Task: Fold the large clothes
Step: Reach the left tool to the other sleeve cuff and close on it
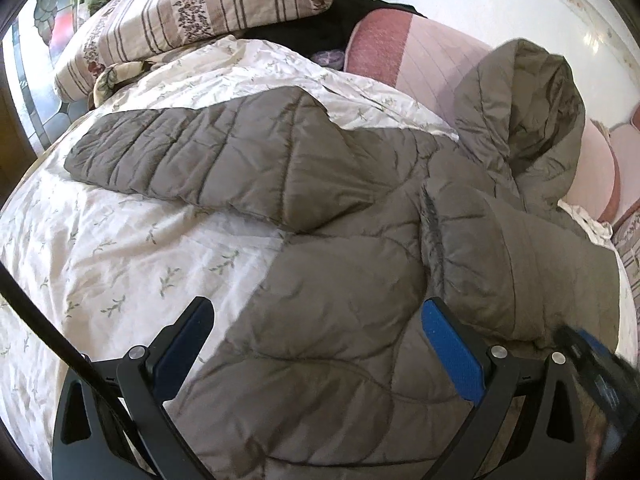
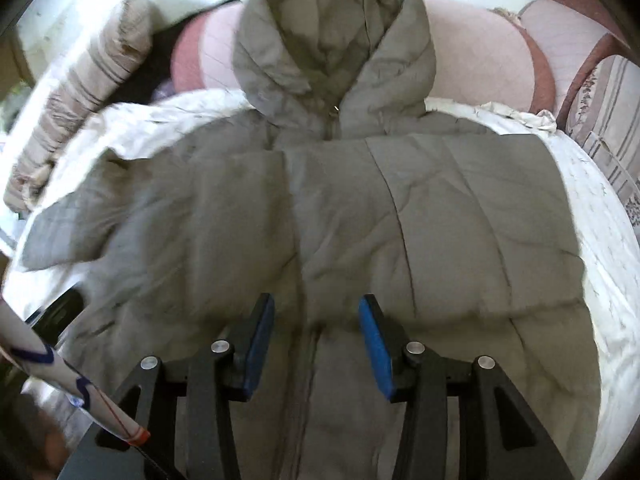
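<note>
A grey quilted hooded jacket (image 1: 340,280) lies spread on a bed with its front up. One sleeve (image 1: 208,156) stretches out to the left, and the other side is folded over the body (image 1: 520,260). The hood (image 2: 332,40) rests against pink cushions. My left gripper (image 1: 316,312) hovers open and wide over the jacket's left edge, nothing between its blue pads. My right gripper (image 2: 316,312) hangs open above the jacket's zip line (image 2: 308,360), holding nothing. The right gripper also shows blurred at the edge of the left wrist view (image 1: 600,372).
The white floral bedcover (image 1: 120,264) lies under the jacket. A striped pillow (image 1: 180,16) sits at the back left, pink cushions (image 2: 480,48) along the wall, another striped pillow (image 2: 604,120) at the right. A sleeve and part of the left tool (image 2: 60,344) show lower left.
</note>
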Demonstrator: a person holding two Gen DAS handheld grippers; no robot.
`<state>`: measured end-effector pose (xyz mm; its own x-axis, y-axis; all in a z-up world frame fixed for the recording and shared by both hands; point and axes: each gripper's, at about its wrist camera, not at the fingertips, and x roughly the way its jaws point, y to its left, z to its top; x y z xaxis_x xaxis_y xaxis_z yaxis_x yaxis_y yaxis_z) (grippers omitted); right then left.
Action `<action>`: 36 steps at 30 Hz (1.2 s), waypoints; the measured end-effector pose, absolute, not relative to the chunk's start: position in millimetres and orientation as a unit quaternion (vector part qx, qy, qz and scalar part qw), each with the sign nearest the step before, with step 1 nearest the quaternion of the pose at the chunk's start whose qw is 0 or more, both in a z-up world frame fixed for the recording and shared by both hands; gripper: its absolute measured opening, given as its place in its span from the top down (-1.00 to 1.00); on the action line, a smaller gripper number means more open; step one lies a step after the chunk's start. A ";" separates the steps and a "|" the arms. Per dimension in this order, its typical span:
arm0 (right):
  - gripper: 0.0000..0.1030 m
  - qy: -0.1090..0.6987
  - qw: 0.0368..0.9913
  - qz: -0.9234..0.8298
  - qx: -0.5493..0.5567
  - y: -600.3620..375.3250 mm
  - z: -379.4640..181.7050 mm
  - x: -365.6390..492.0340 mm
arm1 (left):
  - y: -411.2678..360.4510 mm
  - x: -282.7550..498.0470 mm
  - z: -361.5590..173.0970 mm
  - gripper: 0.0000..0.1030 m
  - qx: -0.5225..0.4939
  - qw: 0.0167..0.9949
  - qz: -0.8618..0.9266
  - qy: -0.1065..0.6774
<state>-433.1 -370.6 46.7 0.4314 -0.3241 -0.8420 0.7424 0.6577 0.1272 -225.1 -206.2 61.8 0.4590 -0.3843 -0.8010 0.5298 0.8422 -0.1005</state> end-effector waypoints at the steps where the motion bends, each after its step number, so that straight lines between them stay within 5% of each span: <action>1: 0.05 0.414 0.809 -0.332 0.253 -360.7 52.6 -440.1 | -204.7 -223.4 63.1 -1.00 0.080 0.852 -0.267 0.444; 14: -0.05 0.436 0.808 -0.318 0.235 -292.9 3.3 -474.4 | -150.0 -165.4 82.6 -1.00 0.069 0.889 -0.207 0.403; 22: -0.11 0.433 0.815 -0.310 0.229 -289.0 0.8 -479.9 | -74.1 -71.4 74.0 -0.98 -0.025 0.887 -0.149 0.435; 31: -0.15 0.436 0.818 -0.307 0.213 -285.8 0.7 -479.1 | 16.8 30.6 46.2 -0.11 -0.189 0.854 -0.138 0.464; 36: -0.18 0.438 0.818 -0.306 0.214 -285.9 -0.4 -477.3 | 36.5 60.4 19.9 -0.02 -0.253 0.828 -0.141 0.480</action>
<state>-477.3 -285.9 -0.4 0.4297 -0.3135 -0.8468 0.6880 0.7211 0.0822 60.4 36.5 19.9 0.4990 -0.4765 -0.7238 -0.0092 0.8323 -0.5543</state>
